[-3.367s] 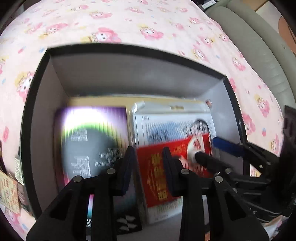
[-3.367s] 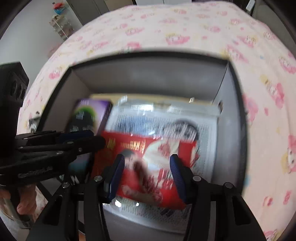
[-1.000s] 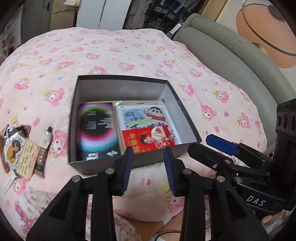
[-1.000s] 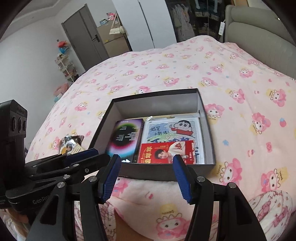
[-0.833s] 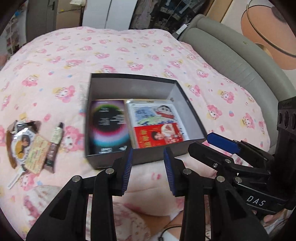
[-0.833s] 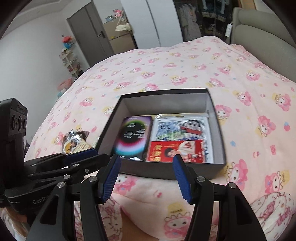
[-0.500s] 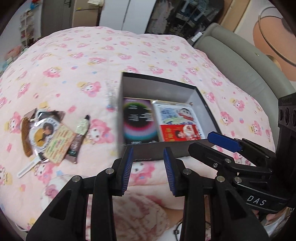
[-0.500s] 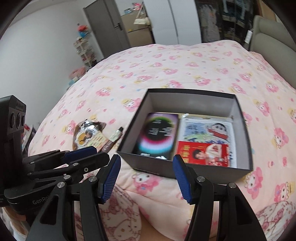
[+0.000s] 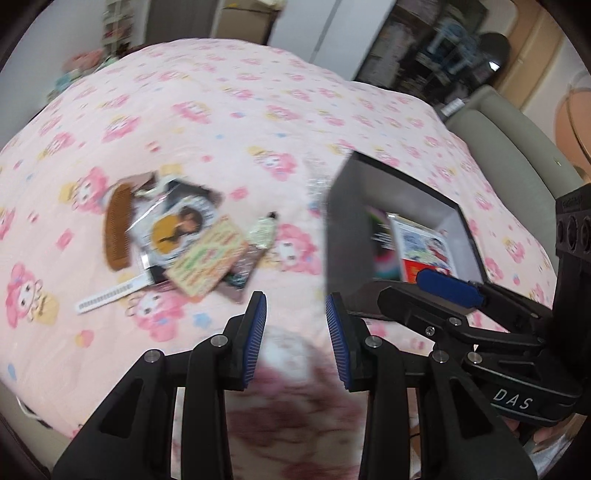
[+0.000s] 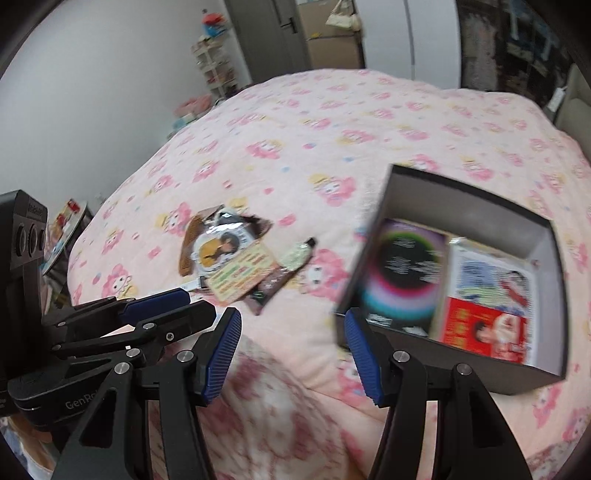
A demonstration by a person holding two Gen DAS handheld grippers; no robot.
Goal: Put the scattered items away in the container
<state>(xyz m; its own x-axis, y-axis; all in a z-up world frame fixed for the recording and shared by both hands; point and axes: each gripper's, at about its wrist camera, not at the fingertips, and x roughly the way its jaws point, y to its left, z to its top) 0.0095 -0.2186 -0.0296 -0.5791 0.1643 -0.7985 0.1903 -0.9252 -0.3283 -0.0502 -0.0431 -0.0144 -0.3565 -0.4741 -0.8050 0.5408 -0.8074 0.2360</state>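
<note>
Right wrist view shows the box [image 10: 476, 206] part-filled – a dark disc sleeve [image 10: 400, 275], a cartoon sheet [image 10: 491, 277] and a red card [image 10: 484, 328] lie flat inside. A pile [image 10: 236, 262] of comb, packets and tube waits on the bedspread [image 10: 332, 122] beside it. Both the left gripper [image 9: 295, 336] and the right gripper [image 10: 291, 354] hang with jaws parted and nothing between them – so roughly half remains, I judge.

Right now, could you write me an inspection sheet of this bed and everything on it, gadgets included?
Surface: pink cartoon-print bedspread, soft and rumpled.
Job's things: dark box open, holding a black disc-print sleeve, a cartoon packet and a red packet.
Clutter: pile beside the box, apart from it: brown comb, portrait packet, printed card, small tube, white strip.
Grippers: left gripper and right gripper both open, nothing between the jaws.
Cables: nothing seen.
Surroundings: grey headboard, door, shelves; picture blurred.
</note>
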